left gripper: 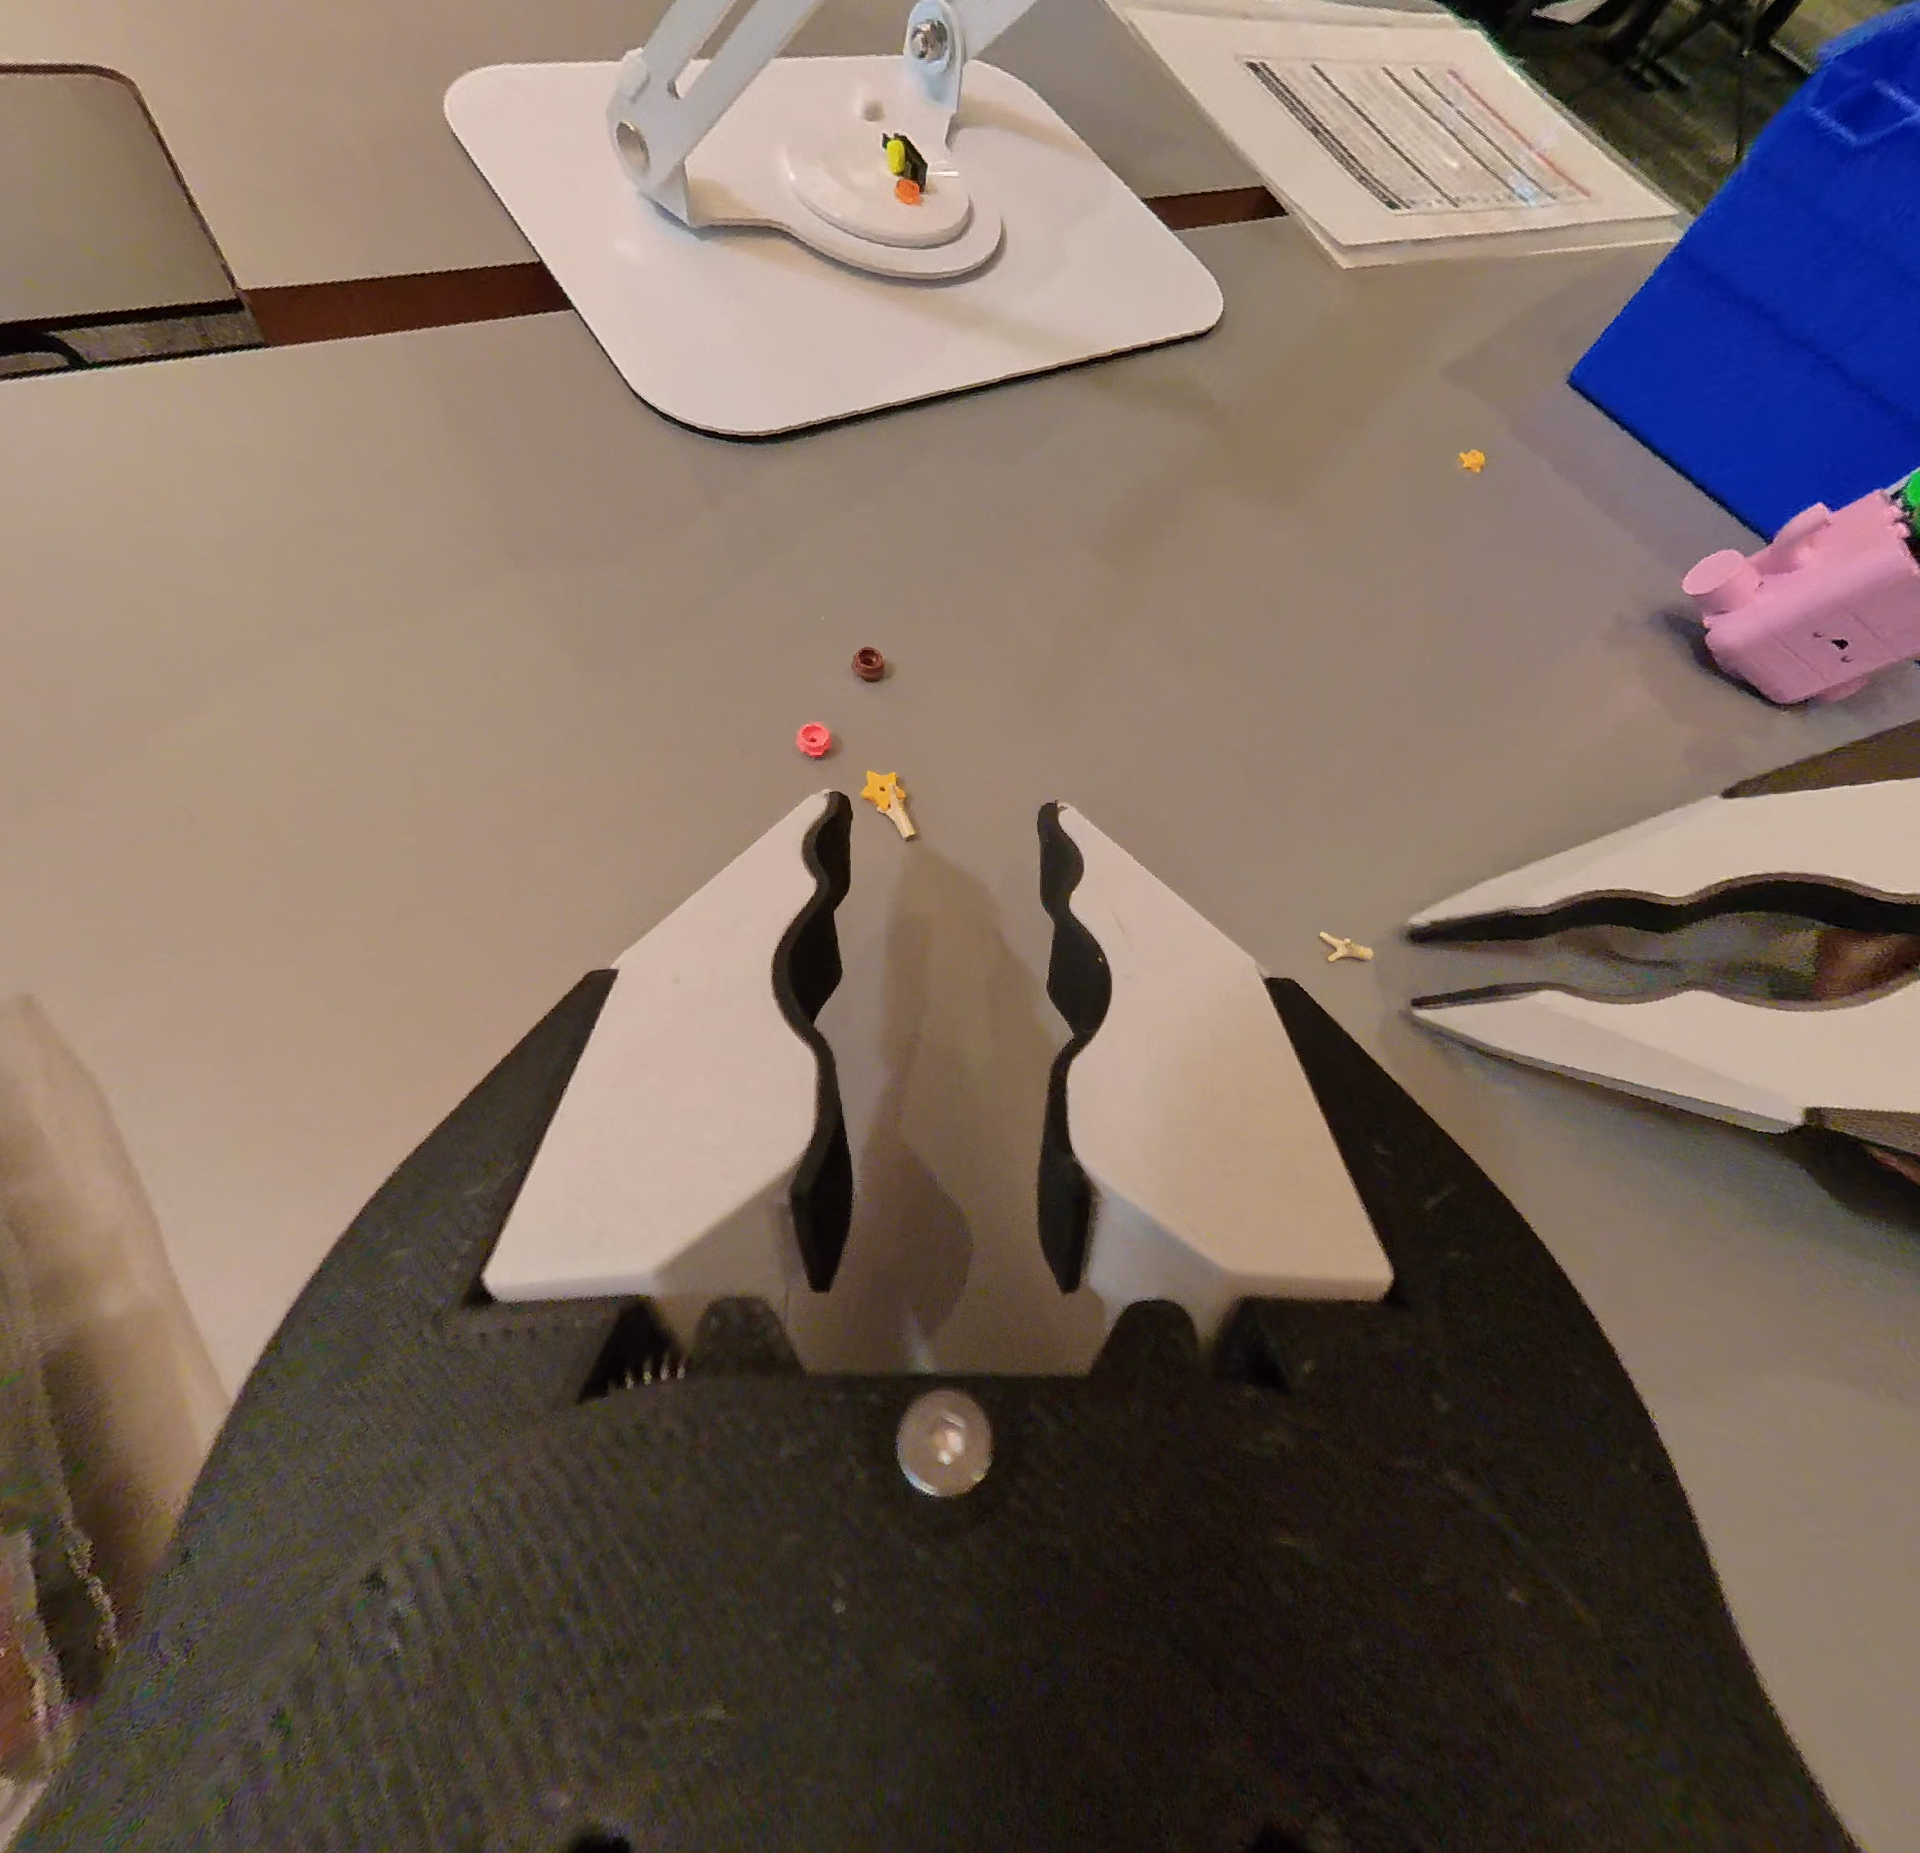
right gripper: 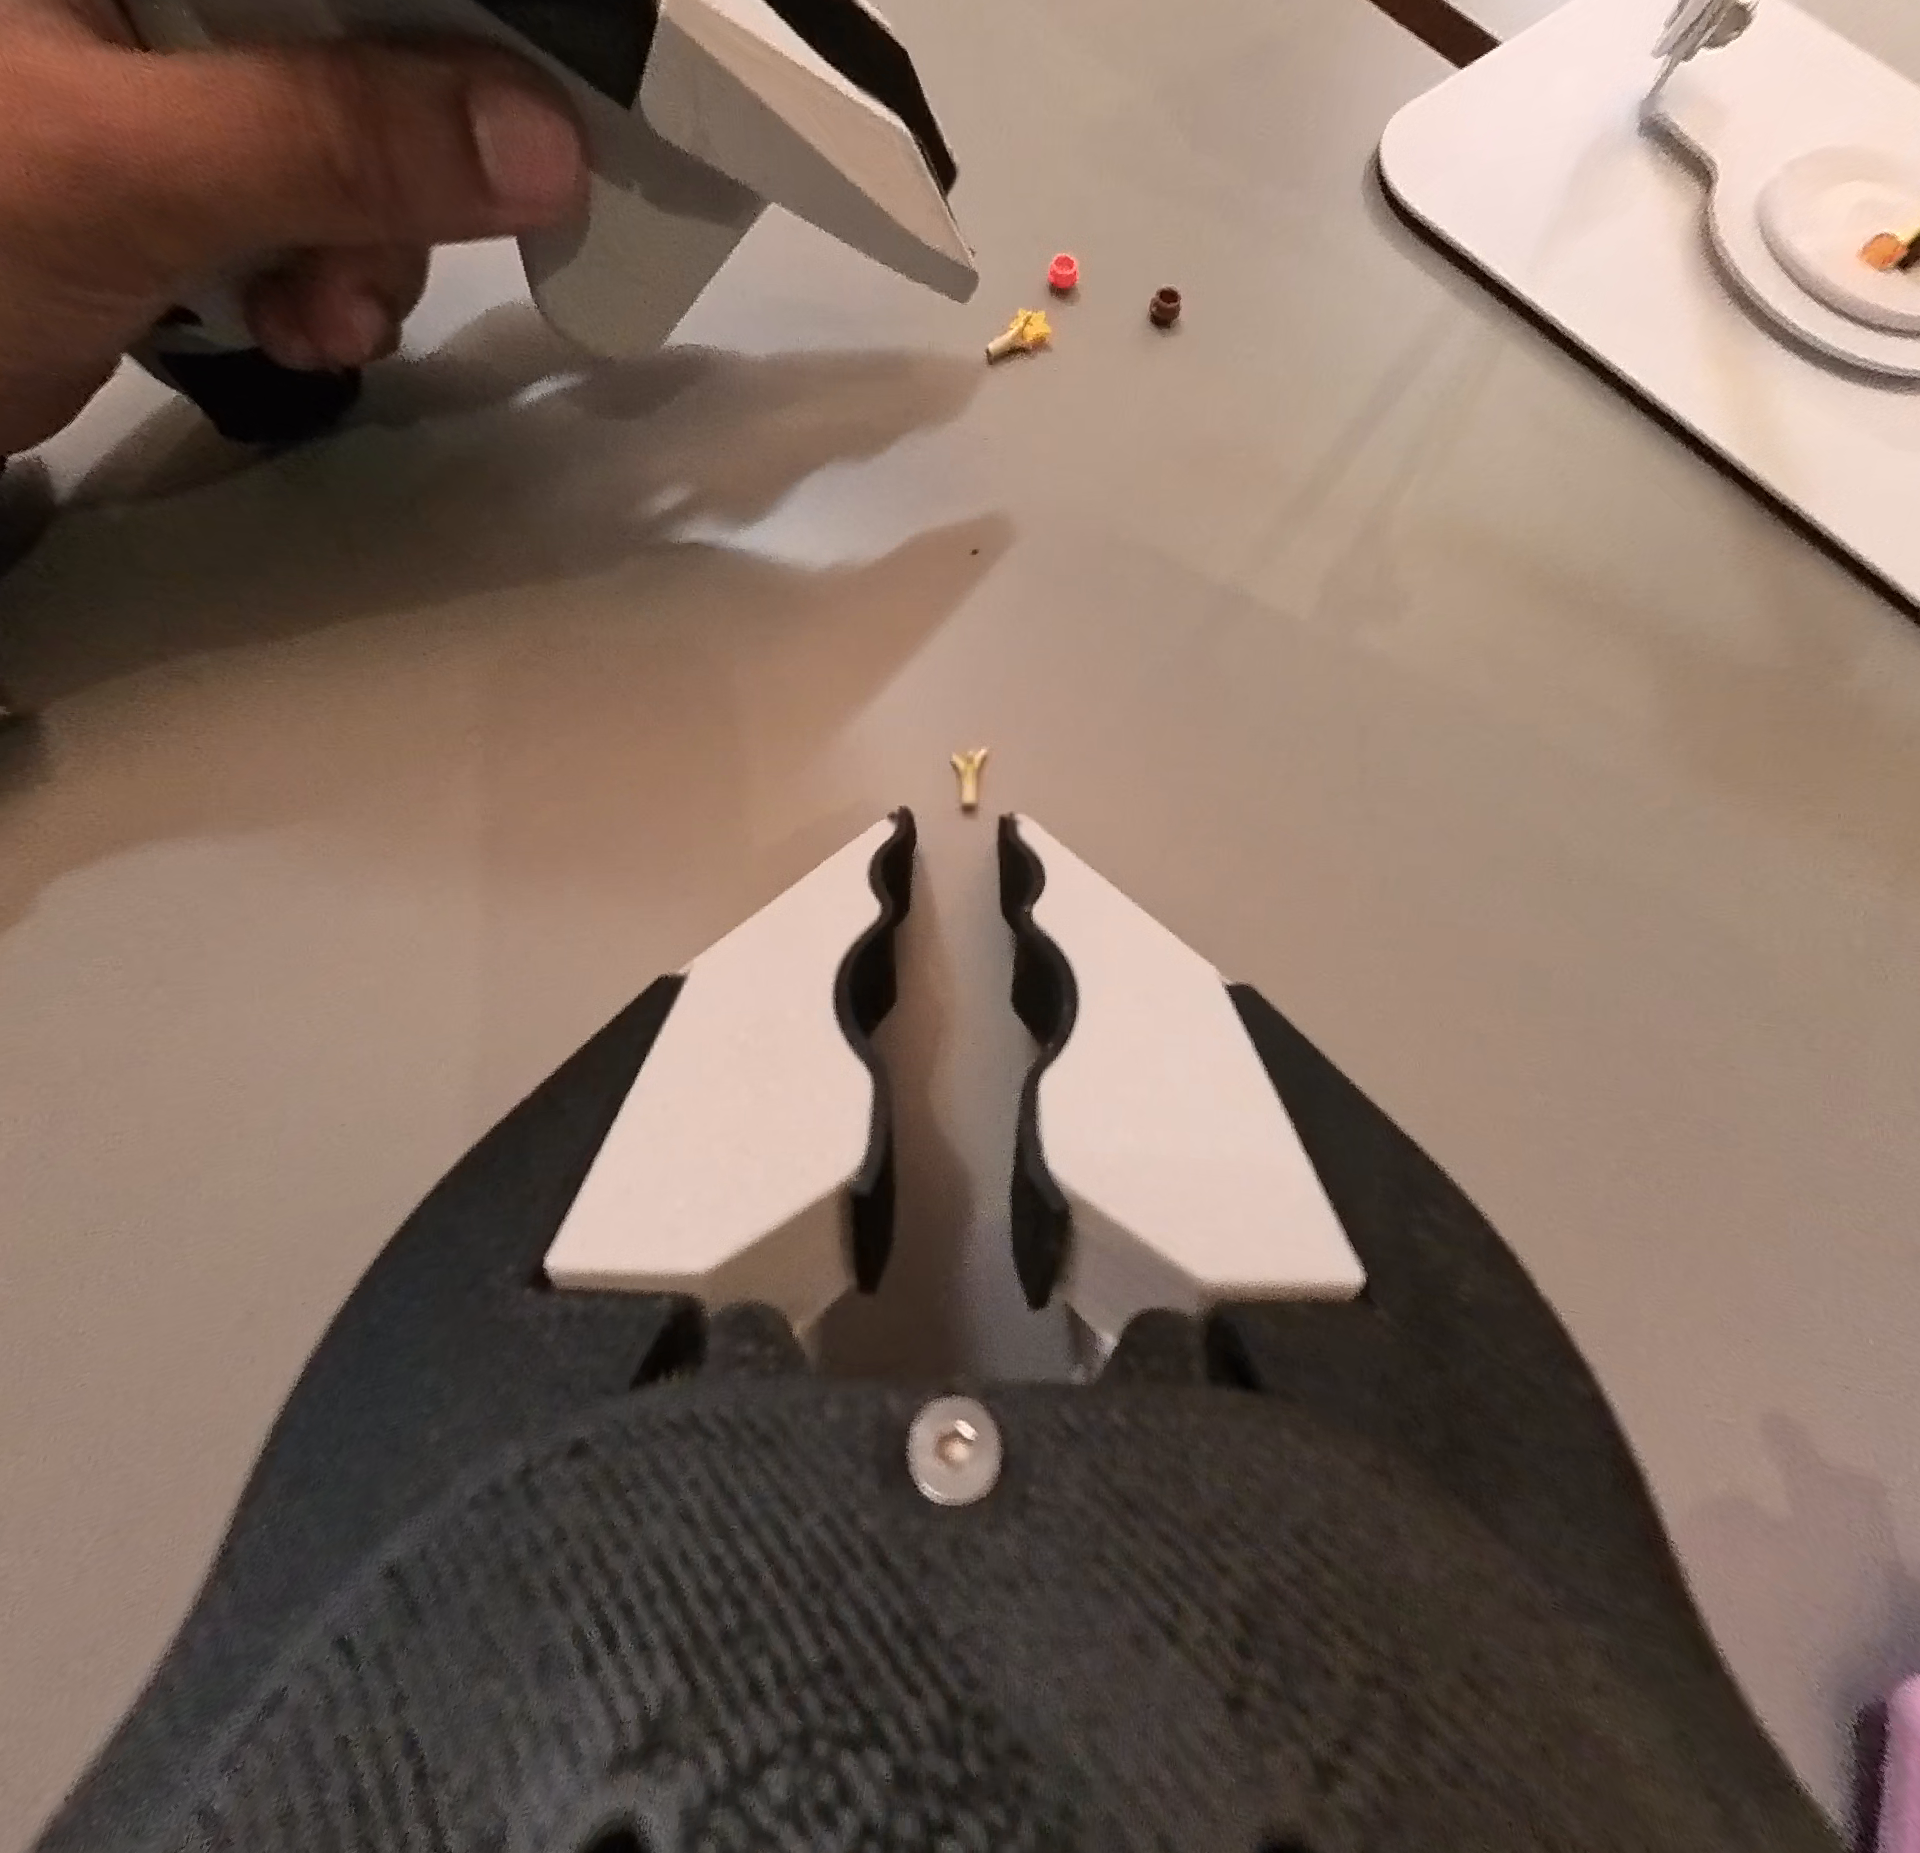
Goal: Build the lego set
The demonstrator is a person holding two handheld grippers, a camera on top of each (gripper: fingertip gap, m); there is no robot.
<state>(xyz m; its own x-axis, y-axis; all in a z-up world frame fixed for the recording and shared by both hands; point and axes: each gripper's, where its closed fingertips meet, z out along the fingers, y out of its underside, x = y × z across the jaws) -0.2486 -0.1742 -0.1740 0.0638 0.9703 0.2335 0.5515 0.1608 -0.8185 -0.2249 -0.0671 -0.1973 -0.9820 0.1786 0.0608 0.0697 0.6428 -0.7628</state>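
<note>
Pink brick assembly (left gripper: pixel 1813 614): cut off by right edge in left wrist view; green part at its top barely visible.
Blue bin (left gripper: pixel 1787 317): top and right side out of frame.
Right gripper (left gripper: pixel 1410 967): fingers only, body beyond right edge.
Clear object (left gripper: pixel 62 1284) at left edge: blurred, kind cannot be determined.
White stand base (right gripper: pixel 1558 245): cropped by right edge in right wrist view; small pieces (left gripper: pixel 902 167) on it too small to identify.
Purple patch (right gripper: pixel 1891 1741), lower right corner: blurred, cropped.
Hand (right gripper: pixel 208 172): cut off at left edge.
</note>
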